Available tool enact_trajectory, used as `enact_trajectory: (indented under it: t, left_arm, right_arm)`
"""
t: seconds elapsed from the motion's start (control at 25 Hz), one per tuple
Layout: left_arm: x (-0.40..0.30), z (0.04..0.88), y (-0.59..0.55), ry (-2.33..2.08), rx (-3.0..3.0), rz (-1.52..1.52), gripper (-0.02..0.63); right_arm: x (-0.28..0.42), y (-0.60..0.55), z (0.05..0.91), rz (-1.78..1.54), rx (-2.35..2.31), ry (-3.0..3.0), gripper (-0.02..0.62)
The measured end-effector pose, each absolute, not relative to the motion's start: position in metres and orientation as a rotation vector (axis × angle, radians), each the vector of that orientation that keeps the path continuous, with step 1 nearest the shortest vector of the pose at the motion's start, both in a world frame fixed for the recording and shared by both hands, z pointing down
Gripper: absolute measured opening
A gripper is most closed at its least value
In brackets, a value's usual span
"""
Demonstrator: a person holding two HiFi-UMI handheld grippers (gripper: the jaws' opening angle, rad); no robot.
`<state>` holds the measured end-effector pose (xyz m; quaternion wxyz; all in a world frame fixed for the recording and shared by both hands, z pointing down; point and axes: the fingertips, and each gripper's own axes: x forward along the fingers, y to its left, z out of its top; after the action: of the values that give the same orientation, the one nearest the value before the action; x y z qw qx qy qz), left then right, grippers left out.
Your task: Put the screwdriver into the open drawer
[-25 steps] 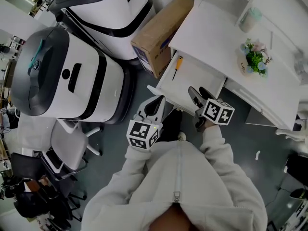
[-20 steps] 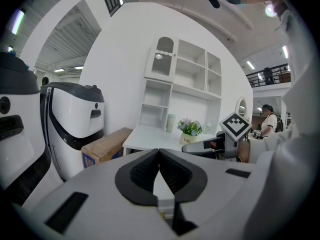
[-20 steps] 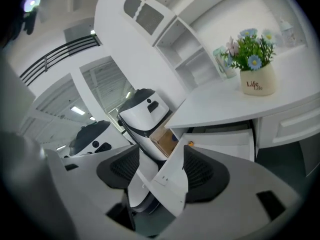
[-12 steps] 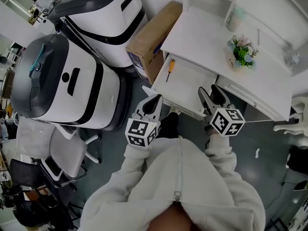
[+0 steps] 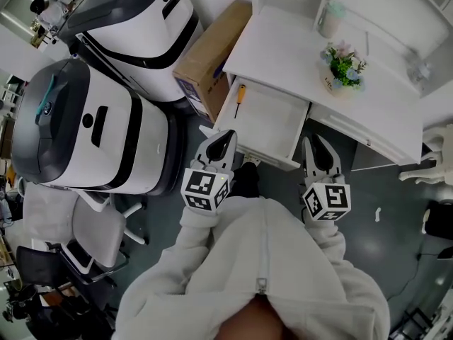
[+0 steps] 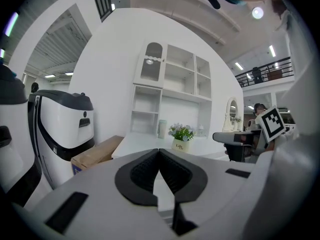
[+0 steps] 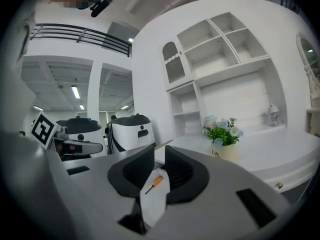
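The screwdriver point(image 5: 241, 93), orange handle and thin dark shaft, lies inside the open white drawer point(image 5: 272, 122) near its left wall. Through the gap between the right jaws it shows as the screwdriver point(image 7: 155, 182) on the drawer floor point(image 7: 151, 206), far off. My right gripper point(image 5: 318, 144) hangs in front of the drawer's right corner. Its jaws are closing, with a narrow gap and nothing between them, as the right gripper point(image 7: 159, 153) view shows. My left gripper point(image 5: 226, 136) sits at the drawer's front left corner. The left gripper point(image 6: 159, 153) is shut and empty.
The white desk point(image 5: 297, 48) carries a flower pot point(image 5: 342, 68) and a cup point(image 5: 330, 20), with shelves behind. A cardboard box point(image 5: 209, 52) leans left of the drawer. Two large white-and-black machines point(image 5: 106, 129) and a chair point(image 5: 99, 222) stand at the left.
My right gripper has drawn back from the drawer front, risen, rolled, and its jaws have narrowed. The left gripper lifted slightly. The screwdriver stays in the drawer.
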<state>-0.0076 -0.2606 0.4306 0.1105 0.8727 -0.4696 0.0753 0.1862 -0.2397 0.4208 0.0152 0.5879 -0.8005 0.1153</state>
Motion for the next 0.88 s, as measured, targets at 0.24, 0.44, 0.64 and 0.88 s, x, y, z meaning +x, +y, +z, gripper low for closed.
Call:
enact_trajectory:
  t: [0.24,0.44,0.64,0.88]
  left_arm:
    - [0.002,0.430,-0.261,-1.347,2.591,0.230,0.017]
    - [0.009,0.431,-0.260,-1.329,2.604,0.234,0.017]
    - [0.010,0.432,-0.259,-1.327,2.604,0.240,0.017]
    - [0.010,0.432,-0.258,-1.331,2.599,0.239,0.017]
  right_arm:
    - [0.185,-0.231,0.428,0.319,1.813,-2.464,0.052]
    - [0.188,-0.232,0.434,0.325,1.794,-2.436,0.037]
    - [0.182,-0.235,0.437,0.350,1.765,-2.452,0.035]
    - [0.180,-0.238,0.438,0.375,1.755,-2.459,0.035]
